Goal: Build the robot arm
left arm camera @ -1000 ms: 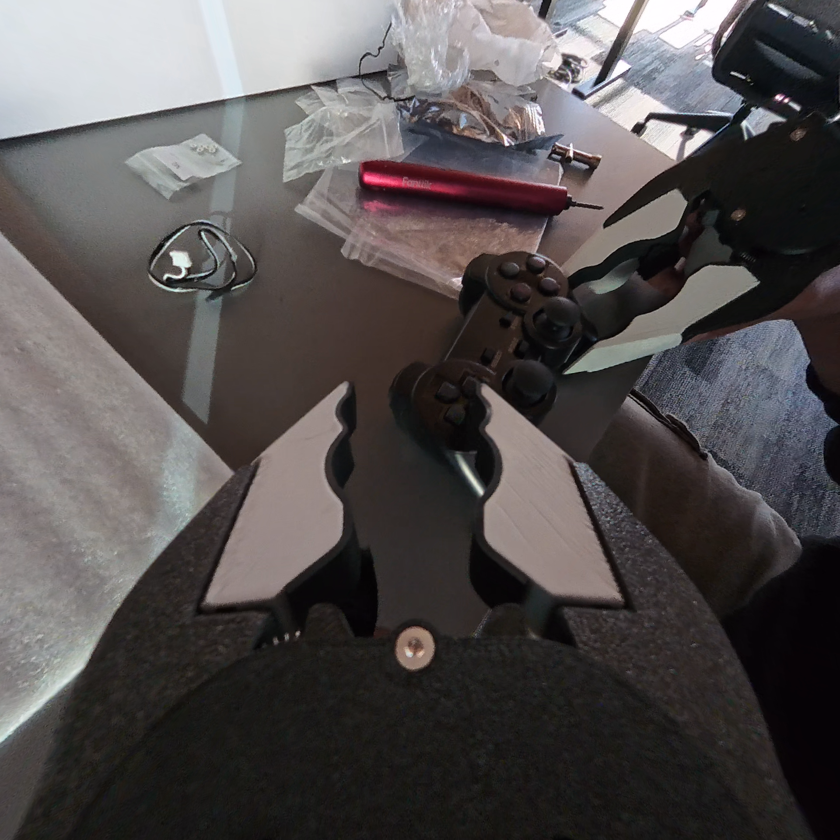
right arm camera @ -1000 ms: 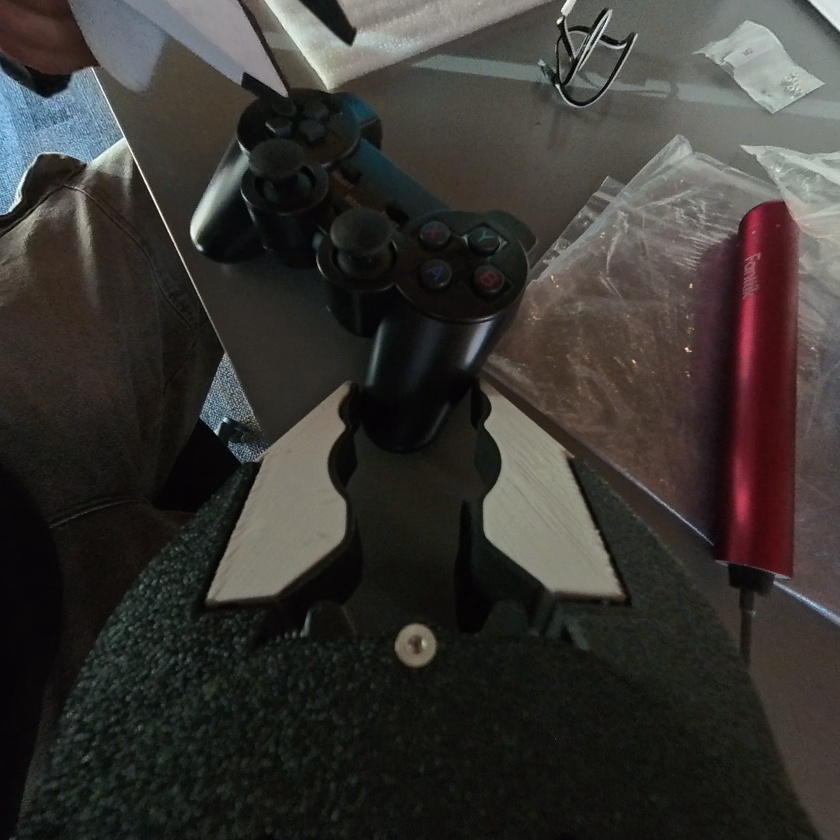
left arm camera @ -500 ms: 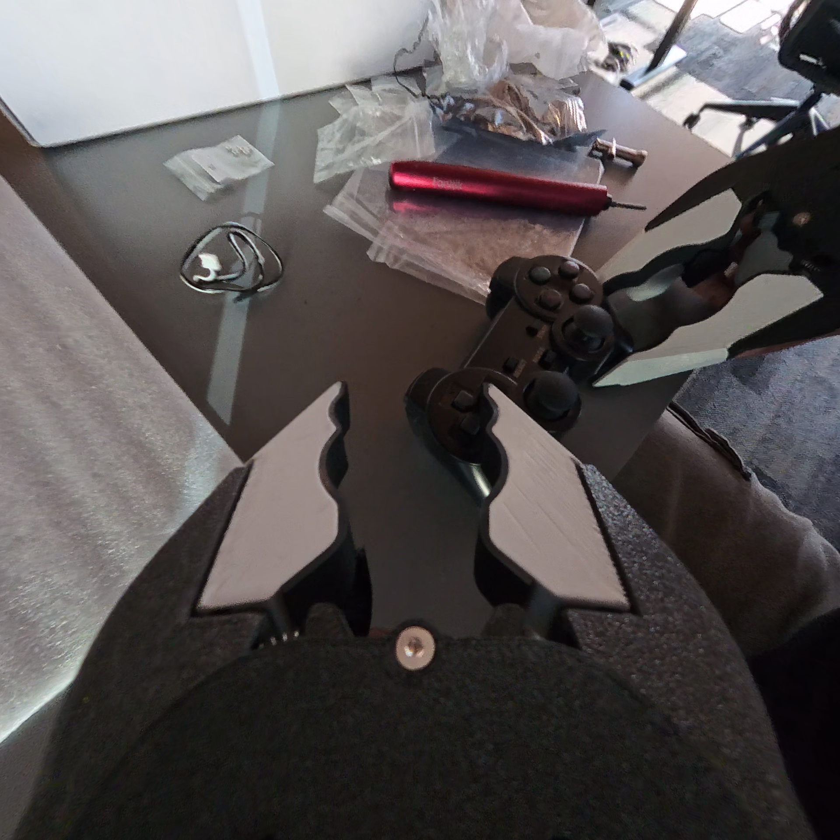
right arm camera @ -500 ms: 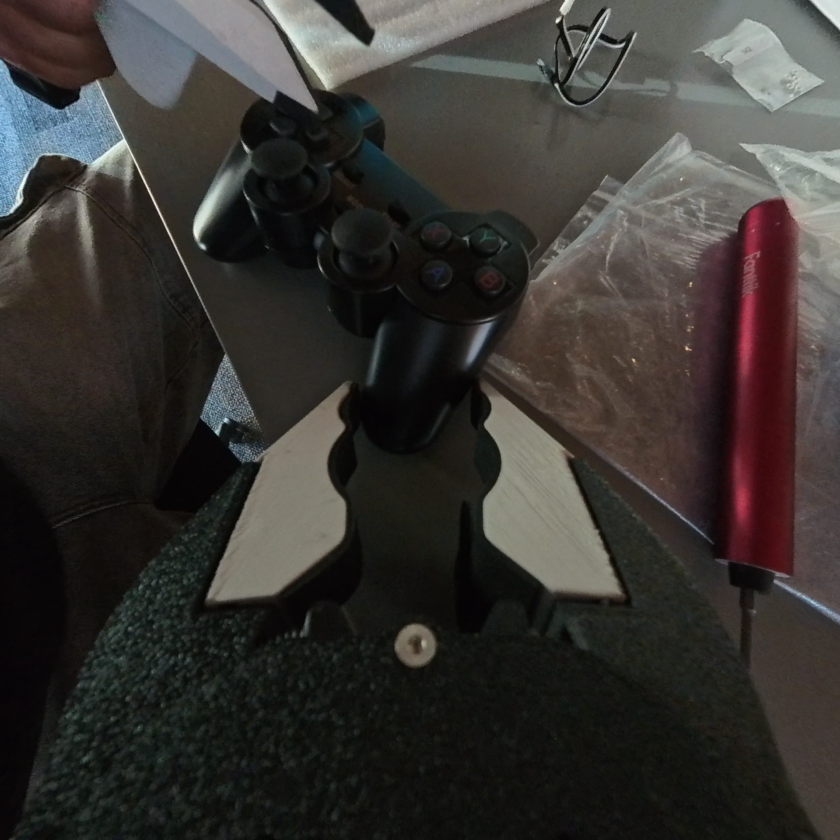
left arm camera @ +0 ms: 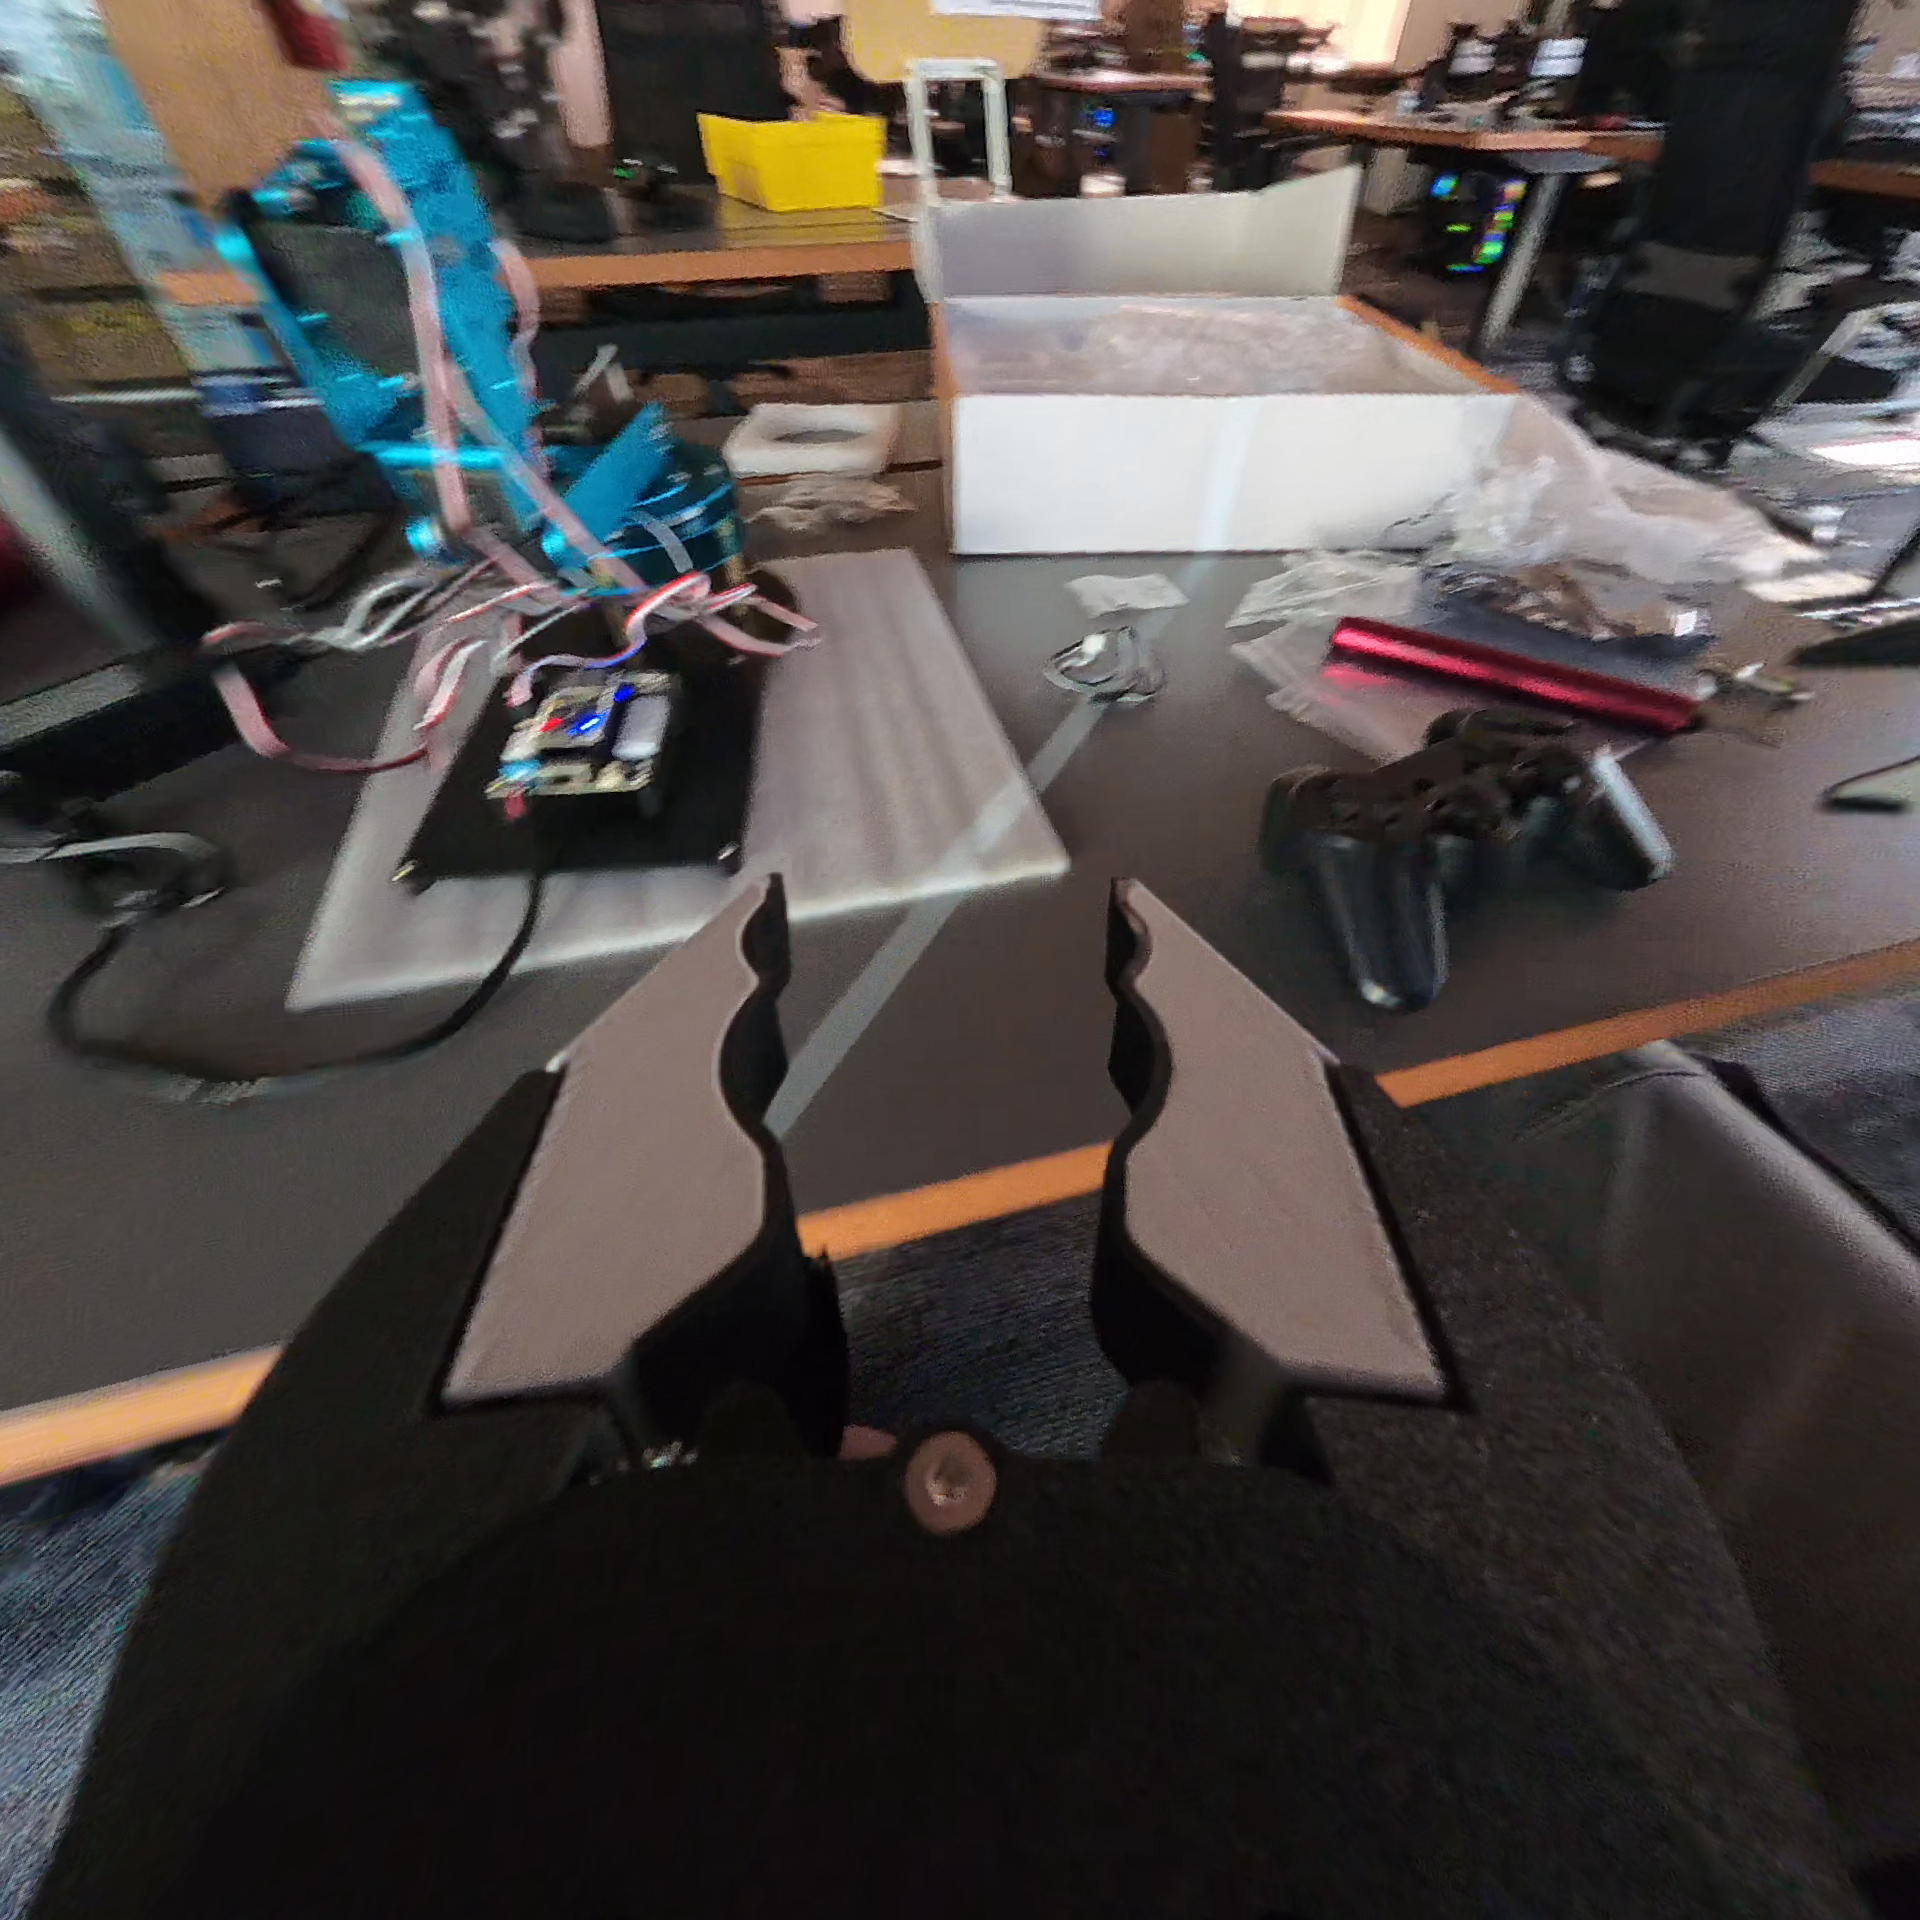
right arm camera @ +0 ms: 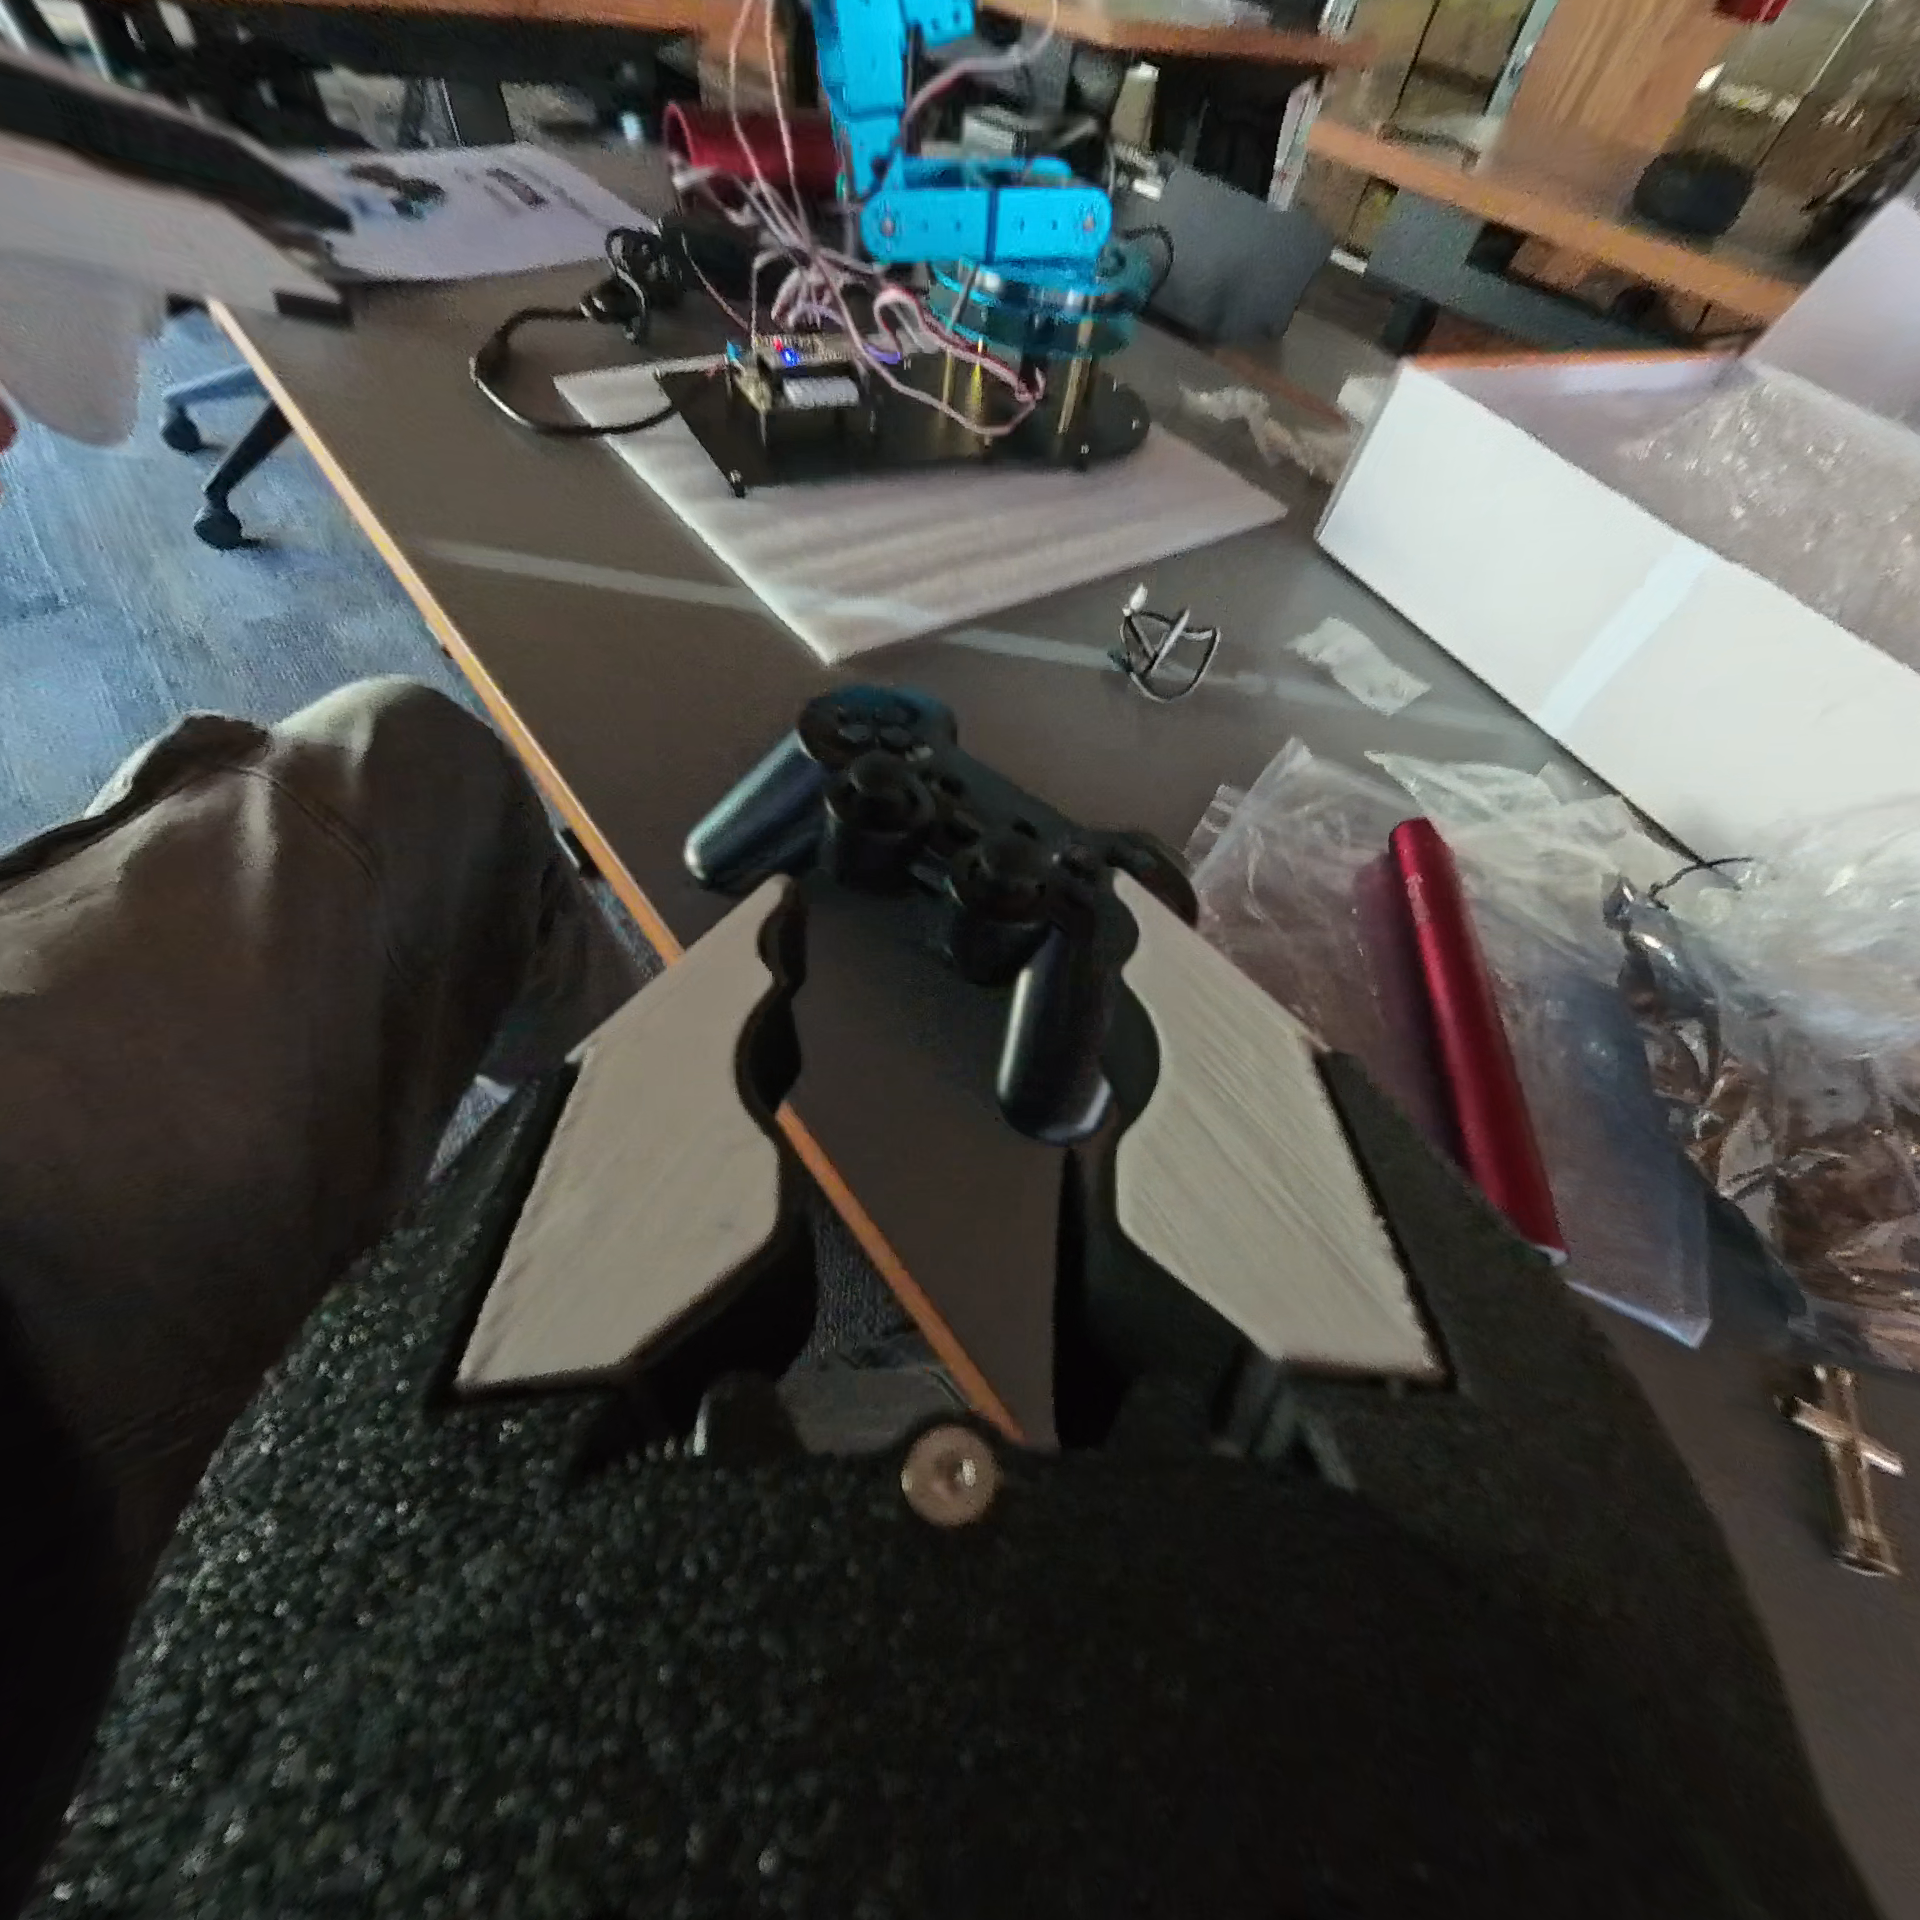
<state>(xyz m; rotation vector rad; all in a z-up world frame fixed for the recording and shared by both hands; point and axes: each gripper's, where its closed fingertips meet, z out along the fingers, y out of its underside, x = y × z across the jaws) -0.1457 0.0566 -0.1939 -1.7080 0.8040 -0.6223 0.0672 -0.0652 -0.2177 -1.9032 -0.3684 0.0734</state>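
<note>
Left tool — fingers spread apart, holding nothing, above the near edge of the counter. Black game controller lies ahead and to its right, well apart. Right tool — fingers likewise apart; the controller's near grip sits between them, contact not discernible. Red cylindrical screwdriver lies on clear plastic bags just right of this tool.

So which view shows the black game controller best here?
The right wrist view: the black game controller lies close ahead, sticks and buttons facing the camera, one grip between the open right gripper fingers. The left wrist view shows it smaller, blurred, off to the right.
</note>
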